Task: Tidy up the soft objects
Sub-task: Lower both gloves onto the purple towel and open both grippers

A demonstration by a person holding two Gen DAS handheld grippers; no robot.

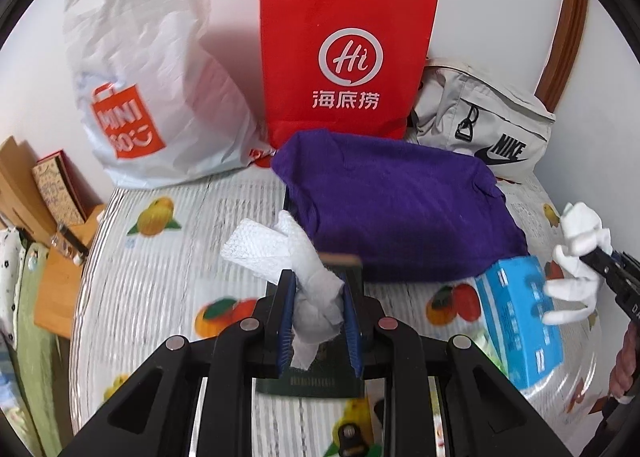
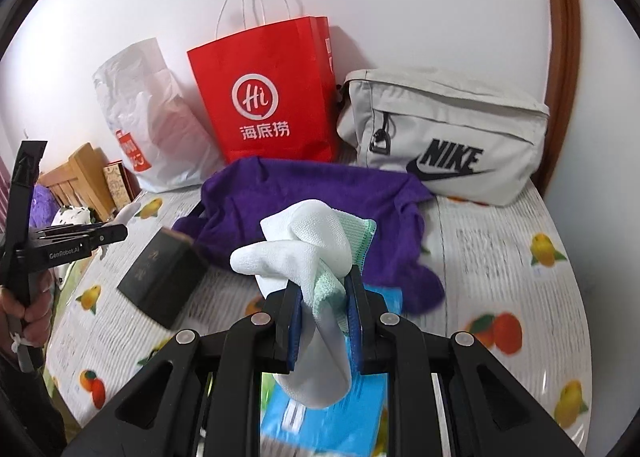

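- Your left gripper [image 1: 318, 289] has its jaws clamped on a crumpled white paper towel [image 1: 276, 241]. Most of the towel sticks out ahead of the jaws and up to the left, with a short tail hanging below.
- Your right gripper [image 2: 322, 307] is clamped on a white glove bundle [image 2: 304, 245] with a mint-green cuff. It bulges up and forward out of the jaws, and a loose end droops underneath.
- So both soft things are off the worktop [image 1: 168, 269] and in your jaws, nothing left to reach for there.
- The relation that matters, I'd say: the containers all sit at the back against the wall, straight ahead of both grippers. The red paper bag [image 1: 344, 53] is dead centre, the white plastic bag [image 1: 148, 97] sits to its left, and the grey Nike pouch [image 2: 444, 133] to its right.
- The purple cloth [image 1: 396, 209] lies between you and those bags, long side running left to right.
- Left hand is nearer the plastic bag, right hand nearer the pouch. Red bag is about even, maybe.
- A dark box [image 2: 160, 277] and a blue box [image 1: 520, 317] sit close under the grippers.
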